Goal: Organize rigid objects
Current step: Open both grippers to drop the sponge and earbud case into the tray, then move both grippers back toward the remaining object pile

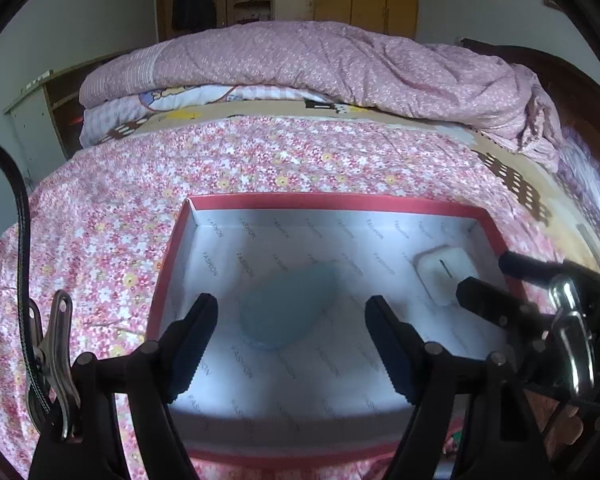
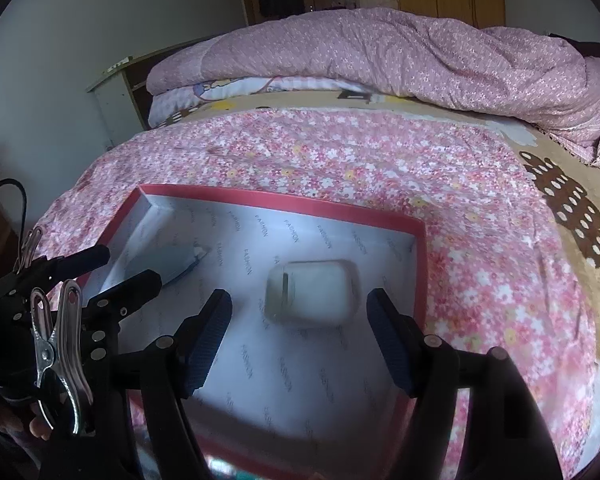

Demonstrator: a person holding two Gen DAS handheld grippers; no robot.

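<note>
Floral bed [image 1: 260,160] | red box [image 1: 340,201] – "FASHION" liner | both hand-held grippers spread – L [image 1: 291,344], R [image 2: 299,340] – nothing pinched

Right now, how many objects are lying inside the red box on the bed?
2. A blue-grey rounded object lies toward the left side of the red box, and a white rounded case lies toward its right side. Both grippers cover the near part of the box, so something small there may be hidden.

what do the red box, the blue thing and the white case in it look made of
Red box: likely cardboard, matte red rim, lined with printed white paper.
Blue thing: smooth, matte, rounded; possibly plastic or silicone, too blurred to tell.
White case: probably hard plastic with a slight sheen, rounded corners and a seam line.
</note>
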